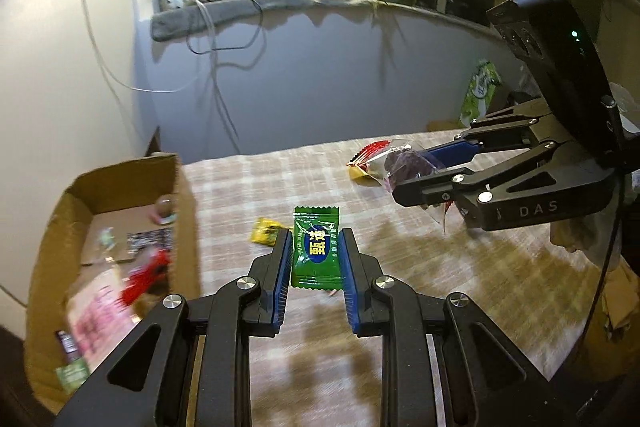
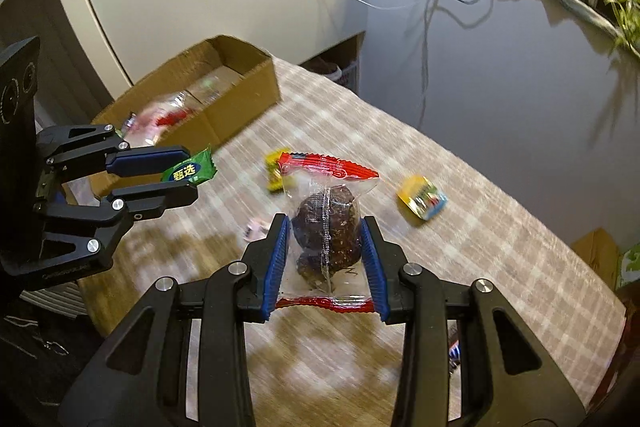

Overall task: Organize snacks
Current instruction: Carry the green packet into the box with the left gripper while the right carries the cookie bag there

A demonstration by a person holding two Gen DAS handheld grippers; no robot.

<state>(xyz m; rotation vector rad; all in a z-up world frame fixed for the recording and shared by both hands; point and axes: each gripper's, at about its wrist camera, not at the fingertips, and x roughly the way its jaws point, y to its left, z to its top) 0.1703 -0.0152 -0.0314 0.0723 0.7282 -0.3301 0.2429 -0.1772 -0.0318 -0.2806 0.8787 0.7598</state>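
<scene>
- Left gripper [image 1: 316,251]: closed on a green candy [image 1: 317,253], the blue pads pressing its two long edges; the wrapper stands upright between them at centre frame, above the cloth. In the right wrist view the same gripper sits at the left edge with the candy sticking out past its tips.
- Right gripper [image 2: 325,243]: closed on a clear packet [image 2: 326,227] with red crimped ends and a dark brown lump inside, centre frame, held off the table.
- Box [image 1: 120,227]: open cardboard, at the left of the left wrist view, on the table's edge; blurred snacks lie inside, one red, one pink.
- Table [image 2: 500,267]: covered in a pale checked cloth.
- On the cloth: a yellow candy [image 1: 265,230] just left of the left gripper's tips; a yellow-and-blue packet [image 2: 422,201] right of the clear packet, apart from it.
</scene>
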